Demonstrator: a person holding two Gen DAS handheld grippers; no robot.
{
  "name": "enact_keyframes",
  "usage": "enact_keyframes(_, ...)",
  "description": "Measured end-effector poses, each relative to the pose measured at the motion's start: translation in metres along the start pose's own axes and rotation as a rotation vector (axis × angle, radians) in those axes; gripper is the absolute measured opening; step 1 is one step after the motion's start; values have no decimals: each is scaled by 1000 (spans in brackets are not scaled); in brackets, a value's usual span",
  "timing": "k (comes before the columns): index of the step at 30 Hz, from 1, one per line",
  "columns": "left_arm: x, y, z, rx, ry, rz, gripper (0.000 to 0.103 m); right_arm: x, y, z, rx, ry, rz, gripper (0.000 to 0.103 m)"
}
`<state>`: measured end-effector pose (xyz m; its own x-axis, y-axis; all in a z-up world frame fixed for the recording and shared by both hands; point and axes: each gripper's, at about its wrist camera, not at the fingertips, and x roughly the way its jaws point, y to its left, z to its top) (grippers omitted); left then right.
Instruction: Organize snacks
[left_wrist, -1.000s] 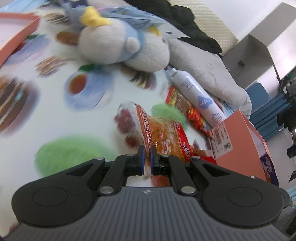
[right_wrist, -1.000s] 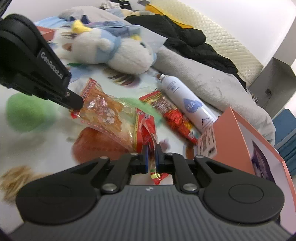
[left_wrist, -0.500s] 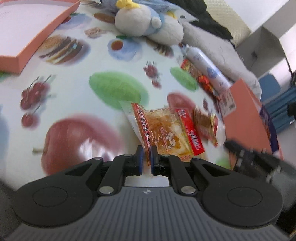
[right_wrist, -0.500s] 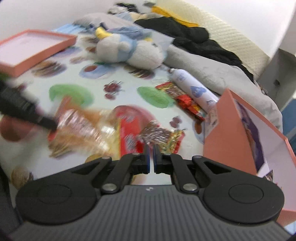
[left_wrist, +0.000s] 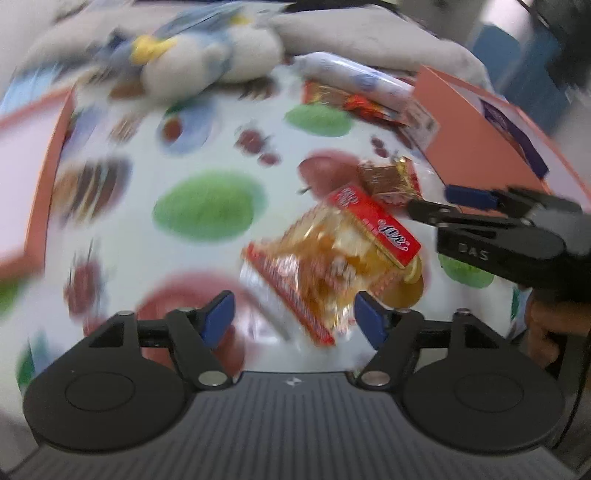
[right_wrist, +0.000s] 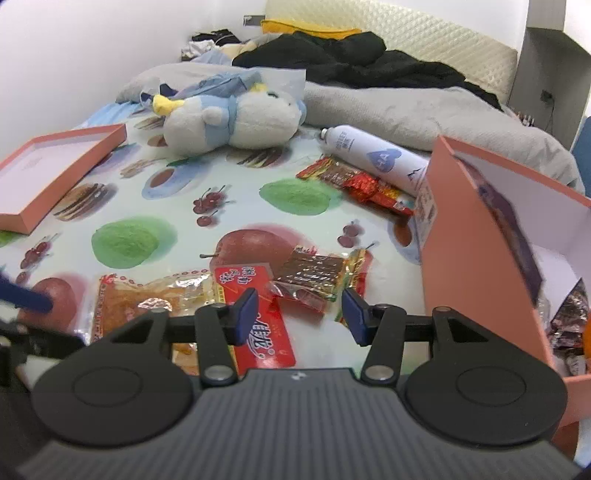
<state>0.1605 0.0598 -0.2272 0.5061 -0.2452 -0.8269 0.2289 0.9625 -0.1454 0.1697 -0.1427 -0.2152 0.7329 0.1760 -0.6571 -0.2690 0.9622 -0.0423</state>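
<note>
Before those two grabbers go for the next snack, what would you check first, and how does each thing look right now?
1. Left gripper free of load: ok, its fingers are opening and the pads do not press the orange-and-red snack bag lying between them.
2. Right gripper free: ok, fingers opening, nothing pinched.
3. Snack bag settled on the fruit-print cloth: ok in the right view; the left view is blurred.
4. Gold-brown snack packet reachable: ok, lying just ahead of the right fingers.
5. Open orange box ready to receive: ok, wrapped snacks already inside.
6. Room left in the box: cannot tell.
</note>
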Motion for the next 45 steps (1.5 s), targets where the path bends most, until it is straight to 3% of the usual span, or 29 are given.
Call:
enact_keyframes(3, 12, -5, 14, 124, 21, 11, 82, 6, 1, 3, 5, 8, 5, 52)
enact_keyframes(9, 33, -13, 32, 281, 21, -18, 90, 21, -4, 11, 23, 28, 5, 53)
enact_keyframes(11, 38, -18, 34, 334, 20, -40, 91, 30, -6, 14, 33, 35, -3, 65)
enact_keyframes(12, 41, -20, 34, 360, 20, -49, 91, 34, -7, 15, 37, 33, -9, 77)
enact_keyframes(14, 48, -24, 33, 396, 23, -69, 91, 43, -7, 15, 41, 31, -13, 82)
enact_keyframes(18, 62, -25, 30, 413, 51, -110, 91, 60, -8, 15, 43, 63, -6, 82)
enact_keyframes(21, 72, -27, 25, 445, 73, -84, 91, 69, -11, 12, 60, 84, 1, 82)
enact_keyframes(27, 78, -23, 26, 404, 96, -98, 91, 75, -14, 4, 97, 89, 23, 83)
enact_keyframes(31, 78, -25, 26, 414, 103, -103, 88, 75, -13, 8, 92, 98, 40, 63)
enact_keyframes(34, 78, -28, 25, 411, 109, -107, 84, 73, -9, 10, 76, 99, 40, 58)
enact_keyframes(37, 77, -29, 23, 400, 102, -100, 77, 68, -6, 11, 50, 102, 36, 56)
enact_keyframes(39, 74, -28, 24, 376, 100, -90, 66, 64, -8, 11, 55, 102, 45, 55)
enact_keyframes(45, 67, -29, 18, 340, 83, -66, 51, 48, -11, 10, 71, 99, 65, 54)
